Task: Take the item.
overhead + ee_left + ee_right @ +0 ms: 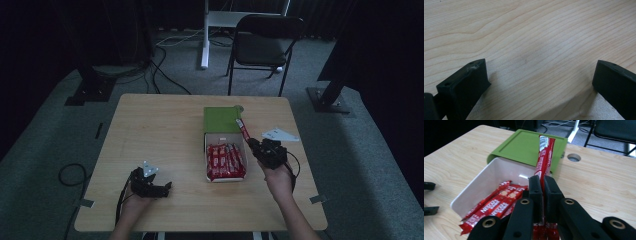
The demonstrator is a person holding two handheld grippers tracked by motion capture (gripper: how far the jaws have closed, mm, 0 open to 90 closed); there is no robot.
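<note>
A white box (209,150) (491,173) in the middle of the table holds several red stick packets (225,161) (495,207). Its green lid (220,119) (529,146) lies just beyond it. My right gripper (252,142) (542,182) is shut on one red stick packet (243,128) (544,157), which it holds over the box's right edge, pointing away toward the lid. My left gripper (167,187) (541,77) rests low over bare wood at the front left, jaws wide apart and open with nothing between them.
A white paper piece (280,134) lies right of the box. A round hole (574,157) is in the tabletop by the lid's far corner. A black chair (265,42) and floor cables stand beyond the wooden table (160,125).
</note>
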